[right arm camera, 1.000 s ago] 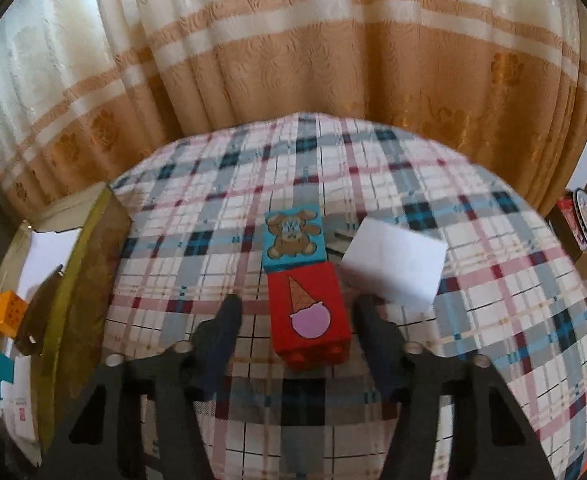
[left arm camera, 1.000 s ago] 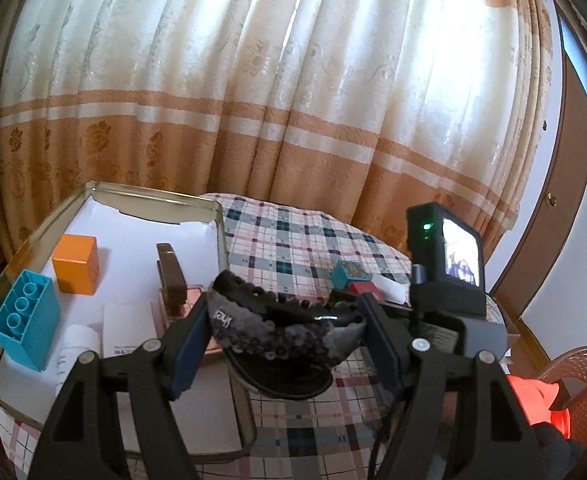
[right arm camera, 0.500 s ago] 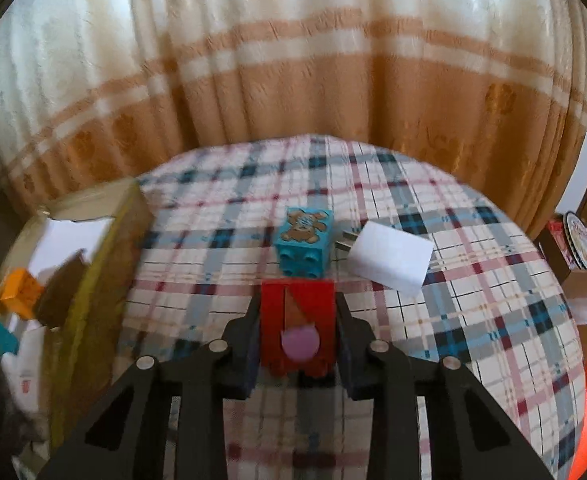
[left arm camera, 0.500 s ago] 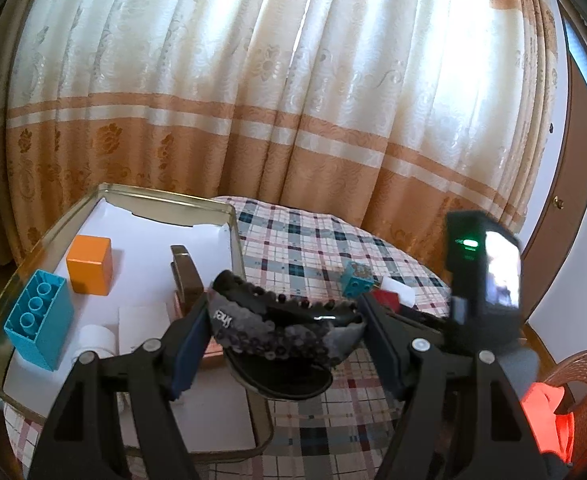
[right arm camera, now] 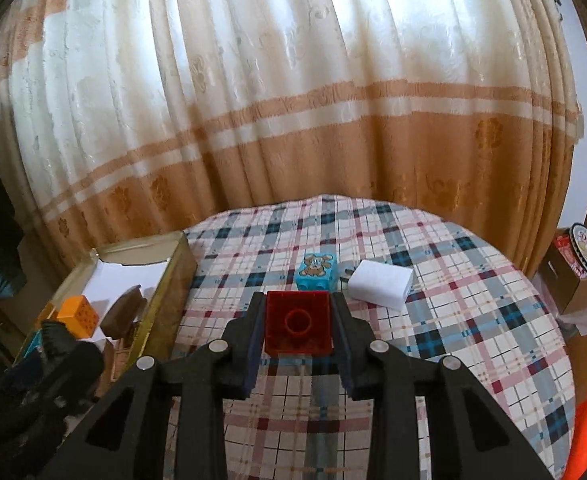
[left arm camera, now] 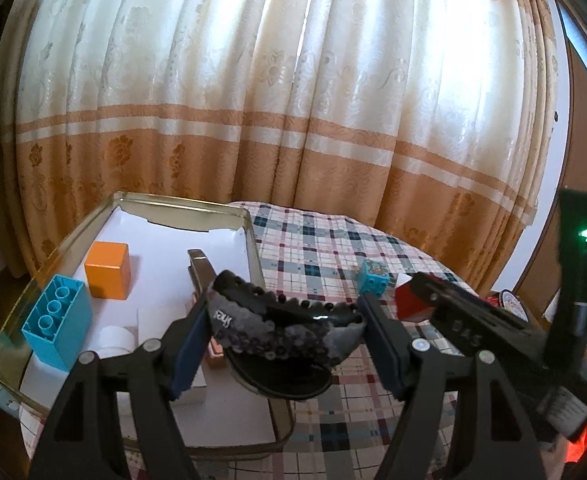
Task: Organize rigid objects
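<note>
**A:** What have the right tongs [right arm camera: 298, 326] got?

**B:** A red block [right arm camera: 297, 327], pinched between the two pads at a narrow spread. The jaws have just been closing, and the block sits between them with both pads pressed on its sides. It is tipped so that its hollow underside with the round socket faces the camera, and it hangs clear above the checked cloth of the table [right arm camera: 433, 320].

**A:** And the left tongs [left arm camera: 283, 330]?

**B:** Set fairly wide, gripping a small black sandal [left arm camera: 281, 320] across its width. The sandal has a studded strap and a dark sole; it is tilted, held over the near right corner of the metal tray [left arm camera: 253, 236].

**A:** What lies in that tray?

**B:** White paper lines it. On it stand an orange block [left arm camera: 107, 264], a tall light-blue block [left arm camera: 59, 322] with three round sockets showing, and a brown piece [left arm camera: 200, 270] partly hidden behind the sandal. I cannot tell what that piece is.

**A:** Anything left out on the table?

**B:** A small blue block with a bear picture [right arm camera: 316, 272], just beyond the red block in the right view, and a white rectangular object [right arm camera: 379, 282] just beside it to the right. Both rest on the cloth, apart from the tray
</note>
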Demonstrator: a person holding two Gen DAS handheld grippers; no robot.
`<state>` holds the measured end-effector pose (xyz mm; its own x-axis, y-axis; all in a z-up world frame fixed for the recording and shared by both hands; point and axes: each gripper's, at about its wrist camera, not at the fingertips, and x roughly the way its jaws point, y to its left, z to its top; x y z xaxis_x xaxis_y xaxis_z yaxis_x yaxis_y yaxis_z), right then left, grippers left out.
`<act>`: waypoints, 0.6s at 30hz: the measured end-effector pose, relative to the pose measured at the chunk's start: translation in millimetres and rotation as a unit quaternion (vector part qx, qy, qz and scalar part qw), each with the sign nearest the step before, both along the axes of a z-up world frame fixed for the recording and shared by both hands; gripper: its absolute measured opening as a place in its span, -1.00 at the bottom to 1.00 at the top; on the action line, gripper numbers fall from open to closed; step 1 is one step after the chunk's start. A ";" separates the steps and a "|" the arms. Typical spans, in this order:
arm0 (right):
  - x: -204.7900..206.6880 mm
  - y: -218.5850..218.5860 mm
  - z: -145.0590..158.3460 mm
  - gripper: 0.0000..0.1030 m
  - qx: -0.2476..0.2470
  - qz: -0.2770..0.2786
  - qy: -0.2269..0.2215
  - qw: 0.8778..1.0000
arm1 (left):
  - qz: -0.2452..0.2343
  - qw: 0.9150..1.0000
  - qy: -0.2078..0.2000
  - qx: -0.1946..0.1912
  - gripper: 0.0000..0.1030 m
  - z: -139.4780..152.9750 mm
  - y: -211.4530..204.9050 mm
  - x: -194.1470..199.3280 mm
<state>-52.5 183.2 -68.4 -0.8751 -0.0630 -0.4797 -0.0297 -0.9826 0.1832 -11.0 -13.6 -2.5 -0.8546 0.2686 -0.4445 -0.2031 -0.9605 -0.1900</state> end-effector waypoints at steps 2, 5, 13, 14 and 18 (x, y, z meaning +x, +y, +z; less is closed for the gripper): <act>5.5 0.6 1.8 -0.34 0.001 -0.001 0.009 1.000 | 0.003 1.000 -0.002 -0.002 0.39 -1.2 -0.5 -0.9; 10.6 -0.4 3.5 -0.34 0.008 -0.006 0.016 1.000 | 0.006 1.000 -0.001 0.000 0.39 -1.5 -2.0 -0.9; 12.9 -4.8 4.1 -0.34 0.021 -0.005 0.018 1.000 | 0.004 1.000 -0.003 -0.002 0.39 -1.4 -1.8 -1.6; 13.6 -4.4 4.3 -0.34 0.020 -0.006 0.017 1.000 | 0.004 1.000 -0.003 -0.002 0.39 -1.4 -1.9 -1.6; 17.7 -6.6 4.1 -0.34 0.016 -0.004 0.015 1.000 | 0.003 1.000 -0.004 -0.002 0.39 -1.5 -1.7 -1.7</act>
<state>-34.8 176.6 -64.3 -0.8899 -0.0419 -0.4543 -0.0315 -0.9878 0.1528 -12.7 -15.3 -4.0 -0.8531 0.2611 -0.4518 -0.1955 -0.9627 -0.1872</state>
